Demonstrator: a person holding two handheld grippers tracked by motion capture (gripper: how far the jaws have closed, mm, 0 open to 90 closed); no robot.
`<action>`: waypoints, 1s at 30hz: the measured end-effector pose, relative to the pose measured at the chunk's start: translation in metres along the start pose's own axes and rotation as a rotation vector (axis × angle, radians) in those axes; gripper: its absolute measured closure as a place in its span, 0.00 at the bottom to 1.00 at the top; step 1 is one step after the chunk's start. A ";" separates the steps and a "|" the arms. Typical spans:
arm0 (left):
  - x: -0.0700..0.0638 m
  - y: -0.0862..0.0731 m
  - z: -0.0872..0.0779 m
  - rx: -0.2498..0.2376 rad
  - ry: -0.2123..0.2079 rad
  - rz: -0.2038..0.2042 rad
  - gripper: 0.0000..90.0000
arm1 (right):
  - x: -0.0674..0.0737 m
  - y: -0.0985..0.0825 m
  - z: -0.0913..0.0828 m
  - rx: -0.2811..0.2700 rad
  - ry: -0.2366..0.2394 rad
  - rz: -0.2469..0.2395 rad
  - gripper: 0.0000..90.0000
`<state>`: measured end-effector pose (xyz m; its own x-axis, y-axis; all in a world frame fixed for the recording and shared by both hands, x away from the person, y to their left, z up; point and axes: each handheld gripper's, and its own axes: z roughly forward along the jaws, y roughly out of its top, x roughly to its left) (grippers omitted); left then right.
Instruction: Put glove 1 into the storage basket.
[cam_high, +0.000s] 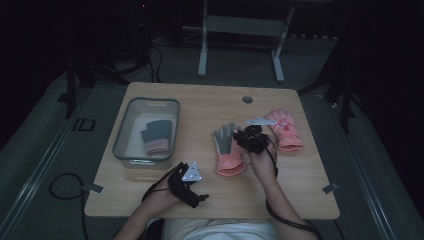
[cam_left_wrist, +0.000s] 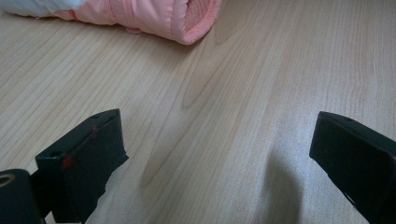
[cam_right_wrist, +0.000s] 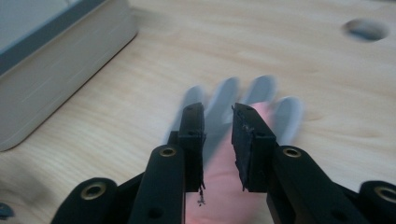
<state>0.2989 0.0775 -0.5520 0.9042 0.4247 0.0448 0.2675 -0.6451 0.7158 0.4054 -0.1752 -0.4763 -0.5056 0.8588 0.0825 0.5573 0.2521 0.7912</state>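
Over glove (cam_right_wrist: 224, 154), right tongs (cam_right_wrist: 218, 142) ajar (empty)

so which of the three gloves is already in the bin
The folded glove, grey fingers over a pink cuff, lies inside the bin; the other two lie flat on the table.

A wooden counter (cam_high: 210, 107) stands on a dark floor. Toward its left sits a clear bin (cam_high: 131, 131) holding a folded grey-and-pink glove (cam_high: 156, 136). Near the middle lies a pink glove with grey fingers (cam_high: 227, 150), its cuff toward the person. The right tool (cam_high: 246, 139), held in the person's right hand, hovers over this glove's right edge. A second pink glove (cam_high: 286, 131) lies just beyond, to the right. The left tool (cam_high: 192, 192) rests near the counter's front edge, apart from the gloves. A round hole (cam_high: 247, 99) marks the counter's far side.
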 end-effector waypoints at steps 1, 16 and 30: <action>0.000 0.000 0.000 0.000 -0.001 0.000 0.03 | -0.007 0.001 -0.005 -0.009 -0.017 -0.002 0.80; -0.001 0.000 0.001 0.003 -0.007 0.003 0.03 | -0.118 -0.003 -0.041 -0.053 -0.198 0.009 0.72; 0.000 0.001 0.001 0.008 0.000 0.003 0.03 | -0.187 -0.007 -0.012 0.046 -0.253 0.030 0.63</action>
<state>0.2989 0.0764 -0.5523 0.9050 0.4229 0.0470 0.2676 -0.6516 0.7098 0.4881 -0.3429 -0.4894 -0.3106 0.9490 -0.0537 0.6019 0.2401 0.7617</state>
